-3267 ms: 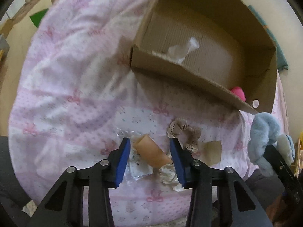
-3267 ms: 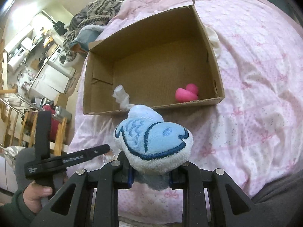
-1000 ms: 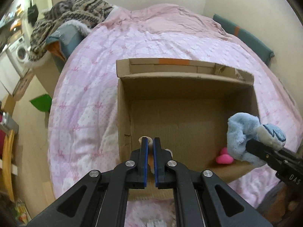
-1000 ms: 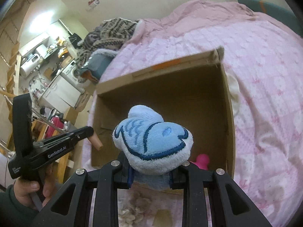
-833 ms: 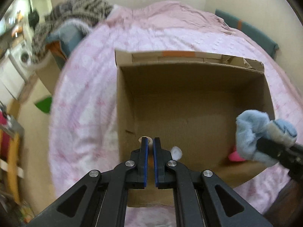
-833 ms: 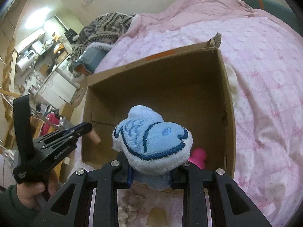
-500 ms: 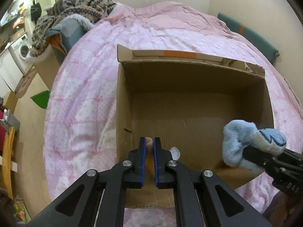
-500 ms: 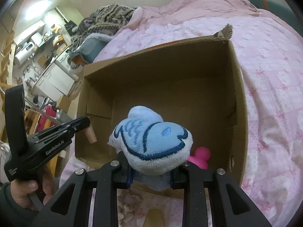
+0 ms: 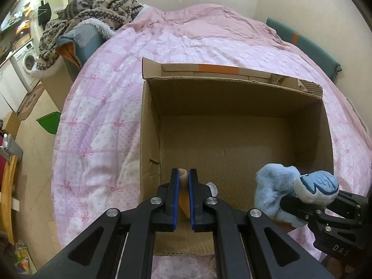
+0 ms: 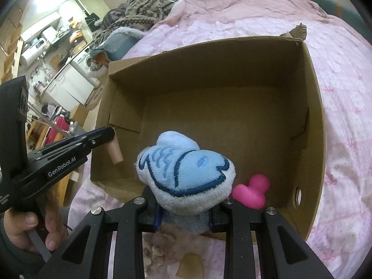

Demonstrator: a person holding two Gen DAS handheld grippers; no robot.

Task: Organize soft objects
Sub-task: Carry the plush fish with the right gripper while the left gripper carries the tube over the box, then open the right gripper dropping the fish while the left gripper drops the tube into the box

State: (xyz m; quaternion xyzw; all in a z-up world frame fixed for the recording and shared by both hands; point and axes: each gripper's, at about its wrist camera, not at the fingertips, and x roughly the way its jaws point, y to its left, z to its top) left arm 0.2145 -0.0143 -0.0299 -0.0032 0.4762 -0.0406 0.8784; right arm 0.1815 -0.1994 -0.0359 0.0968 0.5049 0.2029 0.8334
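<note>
An open cardboard box [image 9: 234,97] [image 10: 311,97] lies on a pink bed. My left gripper [image 9: 183,174] is shut on a tan soft piece [image 9: 182,203], held over the box's near left corner; the piece hangs from its tip in the right wrist view [image 10: 115,153]. My right gripper [image 10: 184,218] is shut on a blue and white plush fish [image 10: 186,172], held over the box's near edge; the fish also shows in the left wrist view [image 9: 293,190]. A pink rubber duck [image 10: 252,194] lies in the box's near right corner. A small clear-white item [image 9: 212,188] lies in the box by my left gripper.
A beige lace scrunchie [image 10: 158,253] and a tan flat piece [image 10: 190,267] lie on the bedspread [image 9: 97,121] in front of the box. A patterned blanket pile [image 9: 93,9] lies at the bed's far left. Floor and kitchen furniture [image 10: 53,53] are at the left.
Both grippers have come from the bedspread in front of the box to over its near edge. The left one closed on the tan piece and lifted it. The right one lowered slightly.
</note>
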